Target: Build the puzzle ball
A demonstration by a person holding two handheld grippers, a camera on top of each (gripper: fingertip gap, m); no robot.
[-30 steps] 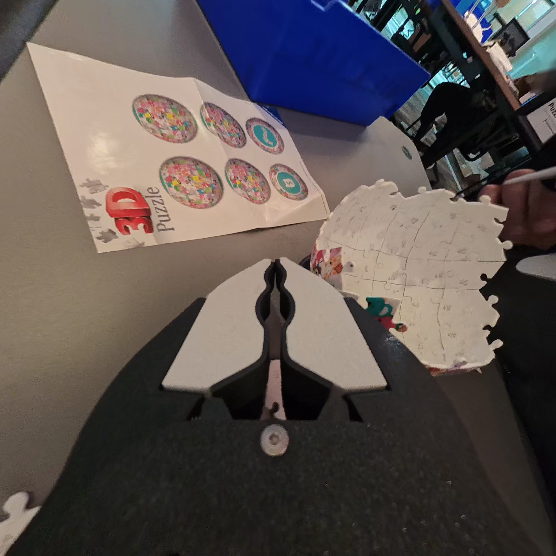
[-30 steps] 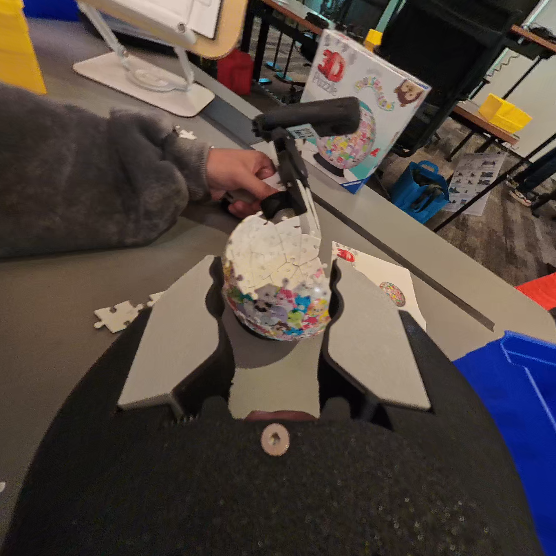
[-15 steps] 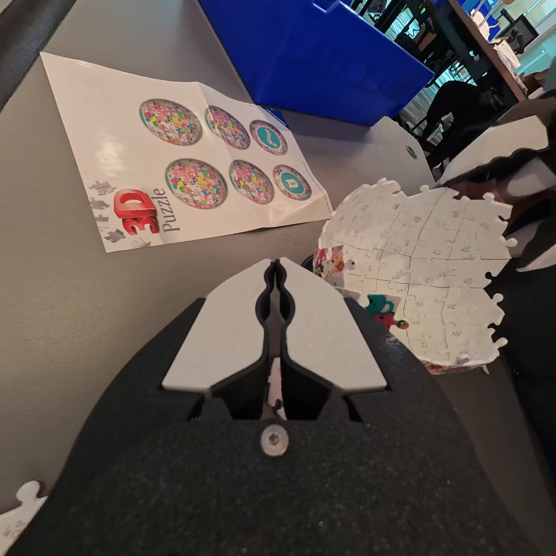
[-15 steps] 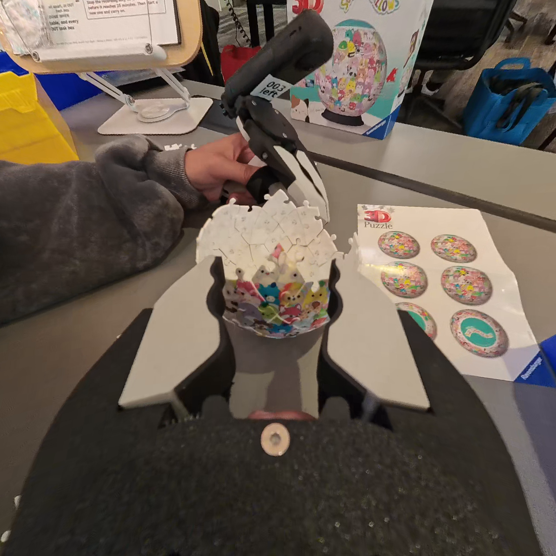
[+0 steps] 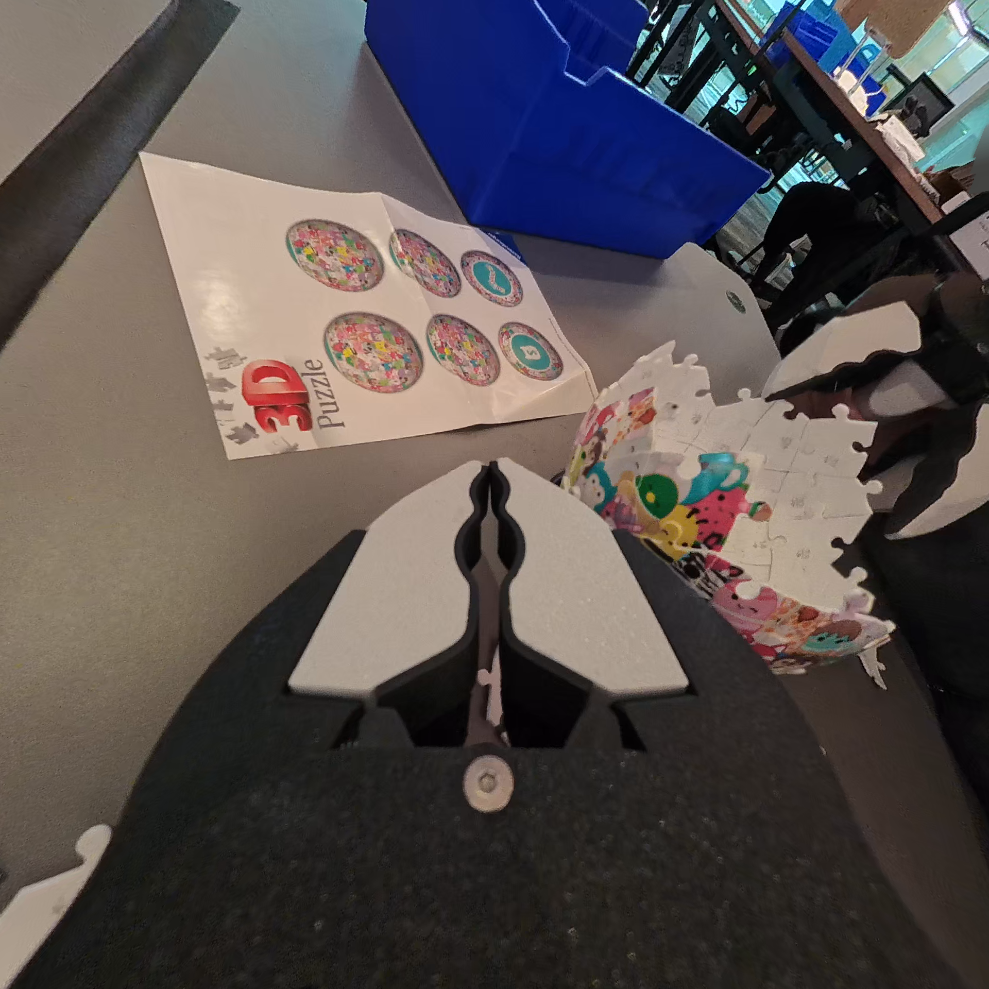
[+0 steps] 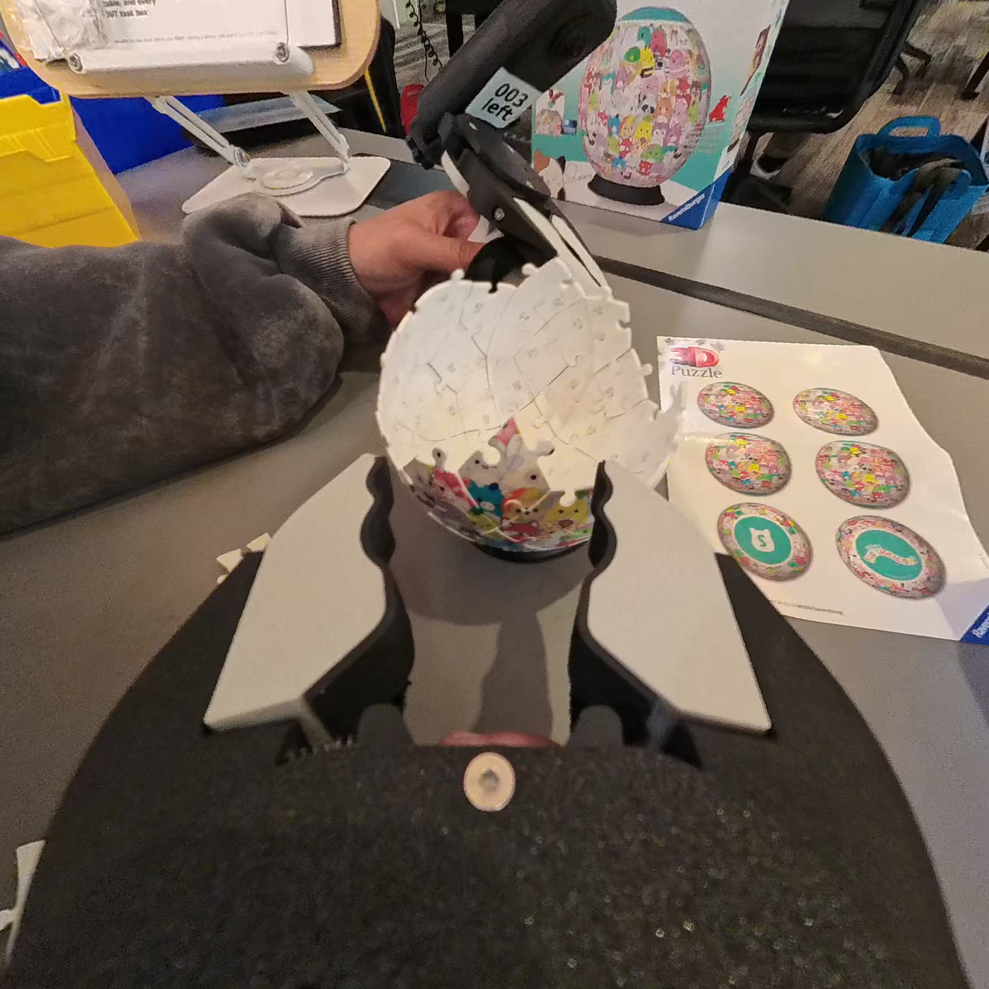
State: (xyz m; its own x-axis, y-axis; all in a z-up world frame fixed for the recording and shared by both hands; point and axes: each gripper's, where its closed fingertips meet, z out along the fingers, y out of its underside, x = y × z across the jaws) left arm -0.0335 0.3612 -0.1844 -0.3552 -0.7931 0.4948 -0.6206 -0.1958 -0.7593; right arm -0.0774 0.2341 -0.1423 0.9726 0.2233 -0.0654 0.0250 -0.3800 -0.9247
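My left hand-held gripper (image 5: pixel 489 473) is pinched tight on a puzzle piece (image 5: pixel 486 690). My right hand-held gripper (image 6: pixel 489 481) is wide apart, with the half-built puzzle ball (image 6: pixel 514 423) just ahead, between its fingertips. If I squeeze hard, the thin shell could pop apart.

Bare grey worktop (image 6: pixel 471 615) lies open between my right claw (image 6: pixel 489 492) and the half-built puzzle ball (image 6: pixel 514 406) at frame centre. Behind the ball, my left claw (image 6: pixel 556 251) and sleeve (image 6: pixel 160 364) block the upper left. The instruction sheet (image 6: pixel 813 481) covers the right side; the puzzle box (image 6: pixel 642 107) closes the top.
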